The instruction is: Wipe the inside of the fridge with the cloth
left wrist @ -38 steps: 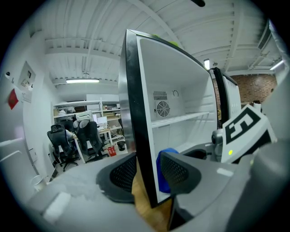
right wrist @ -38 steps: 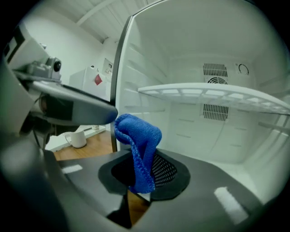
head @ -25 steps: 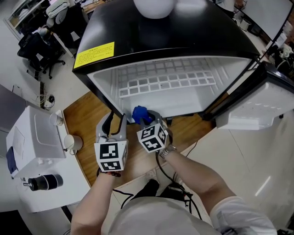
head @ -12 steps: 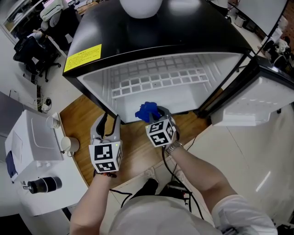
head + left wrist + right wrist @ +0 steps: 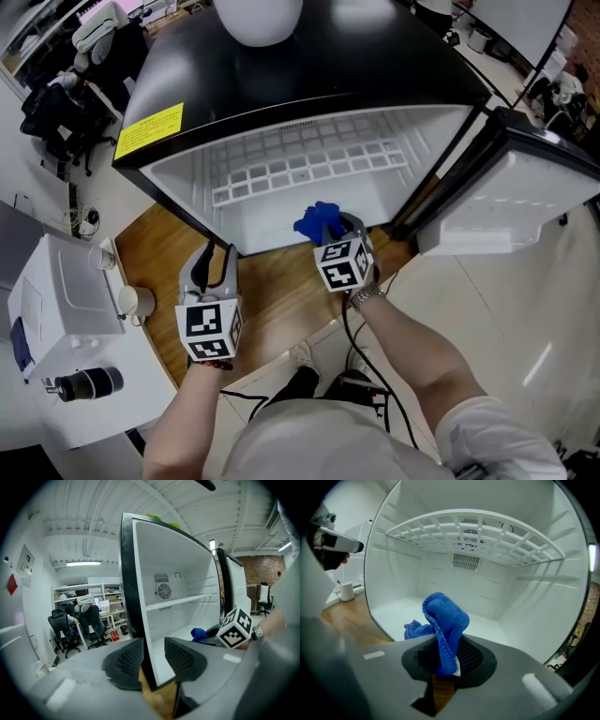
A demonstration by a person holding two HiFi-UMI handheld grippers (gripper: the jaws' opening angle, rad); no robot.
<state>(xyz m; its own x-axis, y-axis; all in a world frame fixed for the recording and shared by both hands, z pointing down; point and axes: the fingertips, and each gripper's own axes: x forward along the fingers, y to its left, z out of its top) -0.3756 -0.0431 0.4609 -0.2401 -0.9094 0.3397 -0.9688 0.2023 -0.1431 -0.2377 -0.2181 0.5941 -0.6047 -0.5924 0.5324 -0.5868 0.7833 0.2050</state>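
Observation:
The black fridge (image 5: 281,84) stands open, its white inside (image 5: 309,202) bare under a wire shelf (image 5: 300,164). My right gripper (image 5: 330,232) is shut on a bunched blue cloth (image 5: 317,222) at the front lip of the fridge floor; in the right gripper view the cloth (image 5: 443,623) sticks up from the jaws, facing the back wall. My left gripper (image 5: 214,261) hovers by the fridge's lower left front corner. Its jaws are closing; the fridge's left wall edge (image 5: 133,597) lines up with the gap just beyond the tips, and nothing sits between the pads.
The fridge door (image 5: 506,197) hangs open at the right. A white cabinet (image 5: 56,309) with a mug (image 5: 127,300) stands at the left on a wooden board (image 5: 272,300). Cables (image 5: 361,375) trail by the person's feet. Office chairs (image 5: 70,625) stand behind at the left.
My right gripper has carried the cloth up and to the right, to the fridge opening. My left gripper has drifted a little left and toward me.

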